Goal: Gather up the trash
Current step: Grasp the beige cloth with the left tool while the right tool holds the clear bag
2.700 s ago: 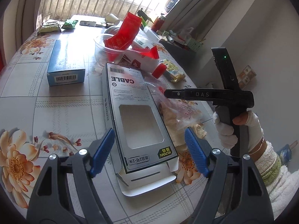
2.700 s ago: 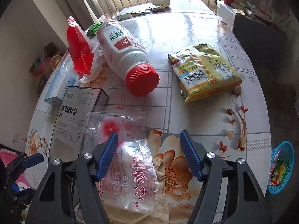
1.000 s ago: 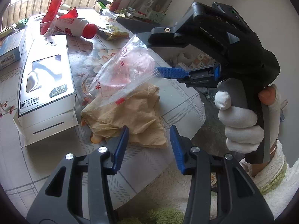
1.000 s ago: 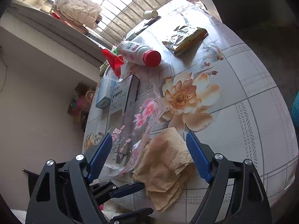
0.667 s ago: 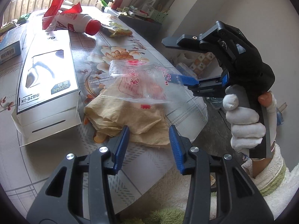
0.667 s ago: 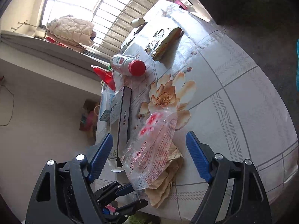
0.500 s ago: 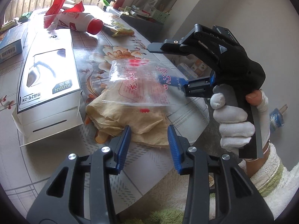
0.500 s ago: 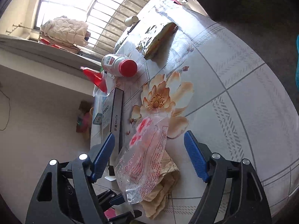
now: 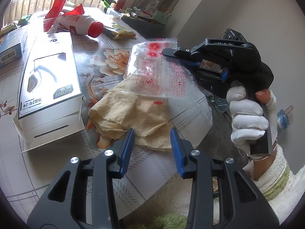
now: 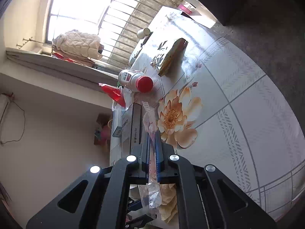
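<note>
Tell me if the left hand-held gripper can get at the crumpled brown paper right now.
Probably yes: the left hand-held gripper is open, straddling the brown paper's near edge; the clear bag covers only its far side.

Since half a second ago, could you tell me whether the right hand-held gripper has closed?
Yes. The right hand-held gripper has shut on the clear plastic bag, which hangs above the tan paper.

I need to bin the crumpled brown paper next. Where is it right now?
In the left wrist view the crumpled brown paper lies near the table edge, just ahead of the open left gripper, between the white cable box and the clear bag.
</note>
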{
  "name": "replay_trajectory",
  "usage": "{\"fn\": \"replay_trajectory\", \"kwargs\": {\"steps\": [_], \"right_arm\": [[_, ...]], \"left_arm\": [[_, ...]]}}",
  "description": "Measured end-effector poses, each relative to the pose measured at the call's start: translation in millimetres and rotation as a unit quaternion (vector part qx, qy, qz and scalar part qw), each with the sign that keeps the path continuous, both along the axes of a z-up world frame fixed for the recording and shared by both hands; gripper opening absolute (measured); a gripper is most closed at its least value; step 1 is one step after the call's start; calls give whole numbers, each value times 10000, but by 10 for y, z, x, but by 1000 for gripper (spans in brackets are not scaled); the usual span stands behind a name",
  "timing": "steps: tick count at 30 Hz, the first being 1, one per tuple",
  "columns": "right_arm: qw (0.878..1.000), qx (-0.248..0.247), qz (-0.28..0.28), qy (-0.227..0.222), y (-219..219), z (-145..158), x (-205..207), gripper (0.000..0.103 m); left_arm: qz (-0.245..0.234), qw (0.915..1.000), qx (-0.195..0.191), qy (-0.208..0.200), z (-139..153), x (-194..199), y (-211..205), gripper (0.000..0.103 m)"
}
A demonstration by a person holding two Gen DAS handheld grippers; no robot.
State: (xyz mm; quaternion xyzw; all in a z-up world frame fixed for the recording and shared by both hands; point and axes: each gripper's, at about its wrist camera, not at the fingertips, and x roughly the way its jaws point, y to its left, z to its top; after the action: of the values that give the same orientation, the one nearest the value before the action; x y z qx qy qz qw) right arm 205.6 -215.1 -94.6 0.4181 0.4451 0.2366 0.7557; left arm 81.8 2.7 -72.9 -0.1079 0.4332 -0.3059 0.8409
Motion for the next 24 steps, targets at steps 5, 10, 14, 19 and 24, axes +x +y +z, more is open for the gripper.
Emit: {"fn": "replay_trajectory", "kwargs": {"steps": [5, 10, 14, 19, 24], "right_arm": [[9996, 46, -239, 124, -374, -40, -137, 6], [9978, 208, -463, 432, -612, -294, -315, 6], [9945, 685, -664, 442, -810, -392, -436, 6], [9889, 1272, -697, 309, -940, -383, -500, 6], [9877, 1412, -557, 374, -914, -440, -482, 6]], "left_arm": [[61, 9995, 14, -303, 123, -8, 3, 49], [-38, 9972, 453, -592, 188, 33, -152, 57], [-103, 9971, 541, -533, 157, 87, -224, 59], [-154, 9969, 475, -600, 179, 88, -260, 59], [-292, 9957, 384, -794, 257, 89, -342, 63]]}}
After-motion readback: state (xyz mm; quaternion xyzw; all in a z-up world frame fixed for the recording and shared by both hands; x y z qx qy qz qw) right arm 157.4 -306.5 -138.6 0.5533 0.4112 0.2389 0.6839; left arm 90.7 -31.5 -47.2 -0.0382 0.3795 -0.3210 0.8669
